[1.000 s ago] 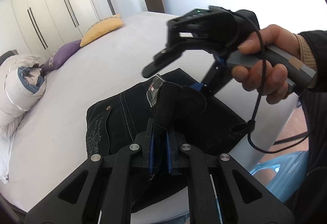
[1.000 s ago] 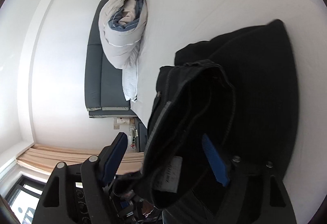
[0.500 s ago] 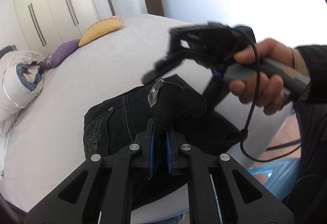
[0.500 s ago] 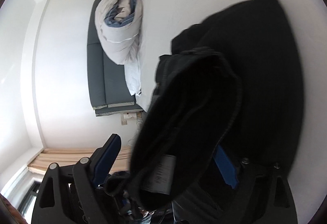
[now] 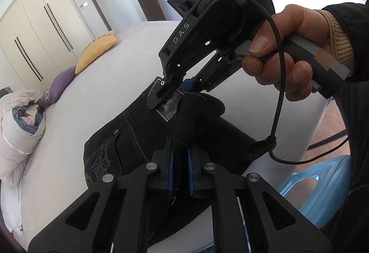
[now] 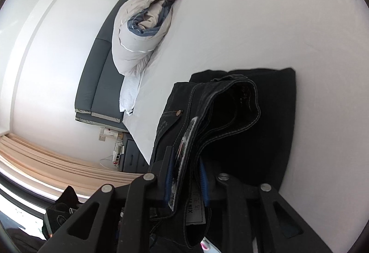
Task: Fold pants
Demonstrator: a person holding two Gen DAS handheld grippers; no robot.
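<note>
Black jeans [image 5: 120,137] lie folded on the white bed [image 5: 92,96] near its corner. My left gripper [image 5: 181,174] is shut on a raised fold of the waistband. My right gripper [image 5: 169,97], held in a hand, grips the waistband by the label just beyond it. In the right wrist view the right gripper [image 6: 185,180] is shut on the waistband of the jeans [image 6: 272,114], with the white label hanging below the pads.
A rolled grey duvet [image 5: 18,123] lies at the bed's left; it also shows in the right wrist view [image 6: 140,38]. Purple [image 5: 57,86] and yellow [image 5: 96,52] pillows lie farther back. A blue plastic stool [image 5: 322,190] stands beside the bed corner. Wardrobes line the far wall.
My right gripper was open around the waistband and has now shut on it by the label. The left gripper has kept its hold.
</note>
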